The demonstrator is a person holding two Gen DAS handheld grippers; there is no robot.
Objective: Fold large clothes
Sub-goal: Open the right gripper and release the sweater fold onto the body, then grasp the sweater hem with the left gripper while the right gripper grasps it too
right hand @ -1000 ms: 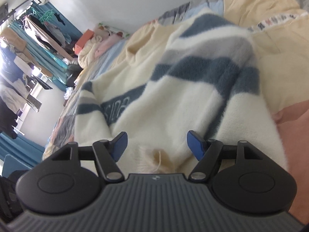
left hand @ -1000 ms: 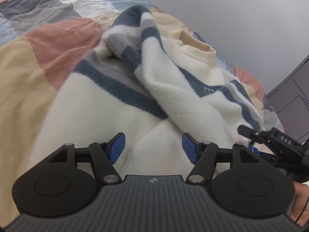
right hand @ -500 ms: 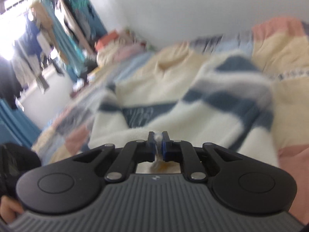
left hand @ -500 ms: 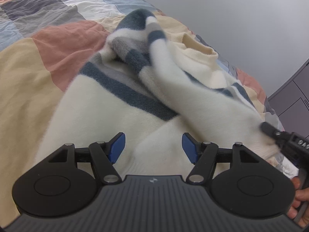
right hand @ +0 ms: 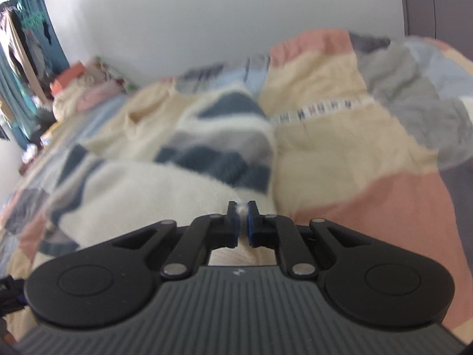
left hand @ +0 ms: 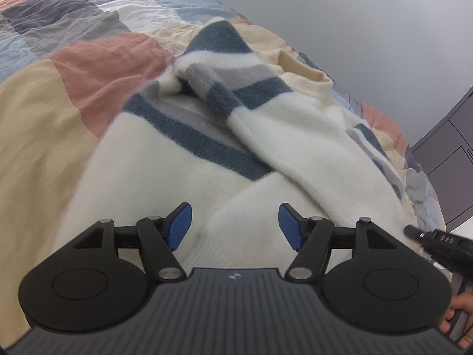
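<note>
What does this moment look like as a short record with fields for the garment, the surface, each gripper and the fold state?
garment: cream sweater with blue and grey stripes
surface: patchwork quilt on a bed
left gripper: open, hovering over the hem, holding nothing
right gripper: shut on the sweater, a tuft of cream fabric pinched between the pads
sleeve: drawn diagonally across the sweater body
fold state: partly done
background: grey wall

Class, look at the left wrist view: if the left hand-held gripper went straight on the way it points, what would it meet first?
Probably the cream sweater. The open left hand-held gripper points at its white body just ahead, short of the folded sleeve; depth is hard to judge.
</note>
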